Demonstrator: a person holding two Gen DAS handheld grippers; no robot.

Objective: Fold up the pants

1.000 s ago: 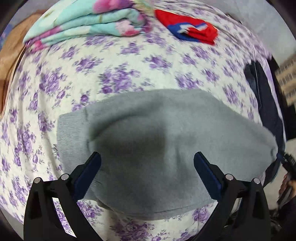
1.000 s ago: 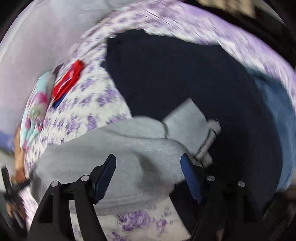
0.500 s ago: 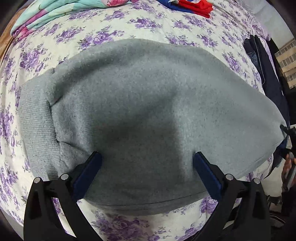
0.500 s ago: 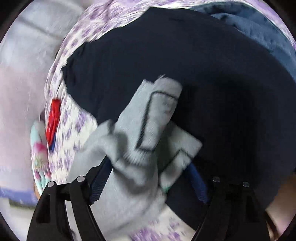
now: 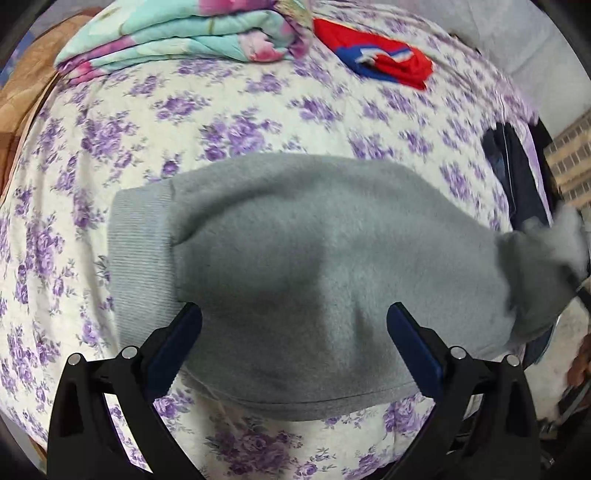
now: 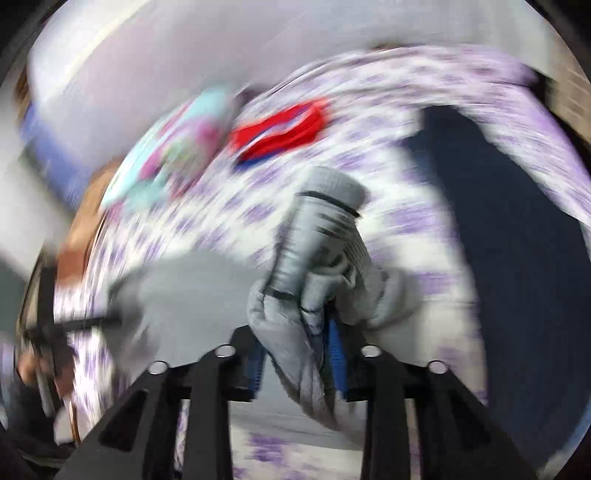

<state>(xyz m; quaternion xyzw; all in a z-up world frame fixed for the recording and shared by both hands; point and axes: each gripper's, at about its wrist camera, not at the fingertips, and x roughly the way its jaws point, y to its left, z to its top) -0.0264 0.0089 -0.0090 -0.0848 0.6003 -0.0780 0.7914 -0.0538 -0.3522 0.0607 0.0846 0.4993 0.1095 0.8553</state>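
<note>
Grey pants [image 5: 314, 258] are spread across a bed covered by a sheet printed with purple flowers [image 5: 240, 110]. In the left wrist view, the ribbed waistband or cuff is seen at the left end of the garment, and the fleece body reaches to the right edge of the frame, where a bunched part is lifted off the sheet. The left gripper [image 5: 293, 325] is held above the near part of the pants with its jaws wide apart; nothing is clamped between its blue pads [image 5: 177, 343].

In the right wrist view, which is heavily blurred, the right gripper [image 6: 295, 354] is seen closed on a gathered fold of the grey fabric; its jaws have just been closing, and the cloth is pinched between them. A ribbed cuff with a dark stripe stands up beyond the fingertips, raised above the bed.

At the far side of the bed, a folded turquoise and pink quilt [image 5: 184, 33] and a red and blue garment [image 5: 384, 62] are laid near each other. A dark navy garment [image 6: 517, 240] is spread at the right of the bed.
</note>
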